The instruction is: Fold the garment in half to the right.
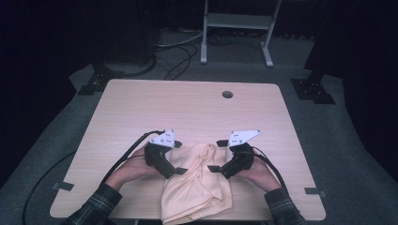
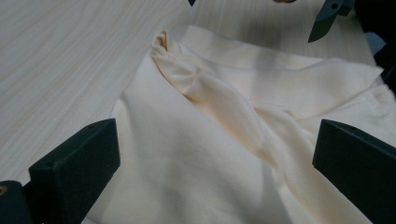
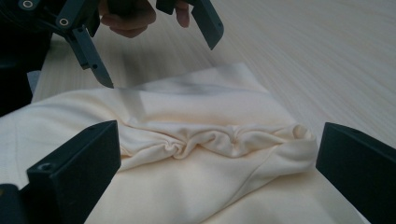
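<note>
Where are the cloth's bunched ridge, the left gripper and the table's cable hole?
bunched ridge [image 3: 210, 140], right gripper view, on the gathered folds across the cream cloth.
left gripper [image 1: 179, 169], high view, between its open jaw tips at the cloth's left edge.
cable hole [image 1: 227, 94], high view, on the round opening near the table's far edge.

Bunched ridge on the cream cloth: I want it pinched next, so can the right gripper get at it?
Probably yes: the right gripper is open, the ridge lies between its jaws, unobstructed.

Grey carpet [image 1: 338, 140] (dim room), wooden table [image 1: 187, 108]
</note>
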### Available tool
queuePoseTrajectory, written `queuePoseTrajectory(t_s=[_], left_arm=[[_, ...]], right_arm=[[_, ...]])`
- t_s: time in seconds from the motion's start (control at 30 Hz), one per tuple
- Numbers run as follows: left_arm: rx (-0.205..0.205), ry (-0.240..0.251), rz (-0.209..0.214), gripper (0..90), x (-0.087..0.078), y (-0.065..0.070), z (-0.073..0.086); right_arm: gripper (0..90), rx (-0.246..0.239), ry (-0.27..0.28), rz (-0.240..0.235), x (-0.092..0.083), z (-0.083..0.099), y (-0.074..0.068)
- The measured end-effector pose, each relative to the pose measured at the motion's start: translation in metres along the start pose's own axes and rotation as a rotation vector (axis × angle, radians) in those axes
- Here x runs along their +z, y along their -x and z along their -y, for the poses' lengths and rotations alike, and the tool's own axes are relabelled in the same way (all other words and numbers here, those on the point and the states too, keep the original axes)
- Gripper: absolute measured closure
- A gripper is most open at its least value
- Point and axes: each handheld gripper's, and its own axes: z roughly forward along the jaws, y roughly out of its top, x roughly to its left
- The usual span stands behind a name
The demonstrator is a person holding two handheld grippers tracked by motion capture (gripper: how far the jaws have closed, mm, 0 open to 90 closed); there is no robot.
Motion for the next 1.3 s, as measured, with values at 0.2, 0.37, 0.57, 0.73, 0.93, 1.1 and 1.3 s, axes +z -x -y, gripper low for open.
queuePoseTrajectory(t_s=[0.2,0.37,0.57,0.73,0.93,1.1,1.3], left_arm=[[-0.002,0.028,-0.019,0.3,-0.02,0.003,-0.001],[-0.008,0.052,-0.041,0.3,-0.039,0.009,0.004],[0.0,0.032,-0.072,0.3,-0.062,0.017,0.015],[-0.01,0.038,-0.107,0.3,-0.078,0.021,0.027],[-0.017,0.022,-0.127,0.3,-0.089,0.028,0.04],[-0.021,-0.011,-0.143,0.3,-0.096,0.034,0.054],[-0.048,-0.032,-0.172,0.3,-0.108,0.038,0.074]], right_arm=[[0.0,0.0,0.033,0.0,-0.016,-0.003,-0.006],[0.0,-0.018,0.049,0.006,-0.032,-0.004,-0.013],[0.0,-0.033,0.074,0.023,-0.049,0.0,-0.018],[0.0,-0.029,0.087,0.037,-0.06,0.008,-0.02],[0.0,-0.023,0.091,0.053,-0.074,0.021,-0.025],[0.0,-0.011,0.079,0.075,-0.086,0.036,-0.029],[0.0,0.015,0.065,0.101,-0.098,0.056,-0.032]])
